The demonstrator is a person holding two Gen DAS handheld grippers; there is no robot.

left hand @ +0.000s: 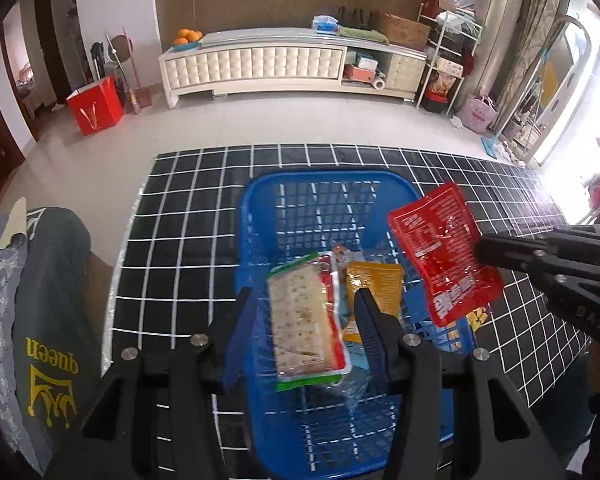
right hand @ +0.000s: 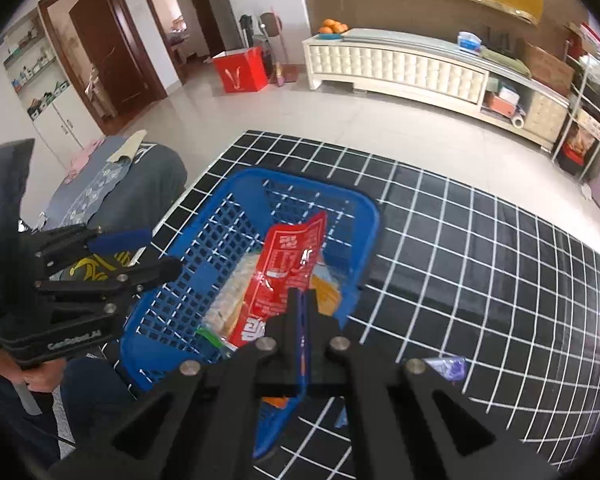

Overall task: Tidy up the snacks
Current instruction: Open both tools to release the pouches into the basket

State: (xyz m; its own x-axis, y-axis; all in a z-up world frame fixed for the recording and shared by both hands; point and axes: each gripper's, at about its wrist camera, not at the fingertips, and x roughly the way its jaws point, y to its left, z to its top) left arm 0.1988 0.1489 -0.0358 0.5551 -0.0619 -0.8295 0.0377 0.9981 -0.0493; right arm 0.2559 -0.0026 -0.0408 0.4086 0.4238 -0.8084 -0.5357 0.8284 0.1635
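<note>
A blue plastic basket point(left hand: 324, 178) point(right hand: 300, 184) stands on the black grid-patterned table. Inside lie a cracker pack point(left hand: 300, 320) point(right hand: 232, 288) with green and red edges and an orange packet point(left hand: 376, 284) point(right hand: 328, 296). My right gripper point(right hand: 302, 294) point(left hand: 480, 248) is shut on a red snack packet point(left hand: 440, 248) point(right hand: 288, 264), which hangs over the basket's right side. My left gripper point(left hand: 302, 304) point(right hand: 148, 252) hovers open above the basket's near left part, with nothing in its fingers.
A small purple wrapped snack point(right hand: 446, 366) lies on the table right of the basket, and a yellow one point(left hand: 478, 316) shows beside the basket. A grey cushioned seat point(left hand: 48, 320) stands to the left. A hand point(right hand: 40, 376) holds the left gripper.
</note>
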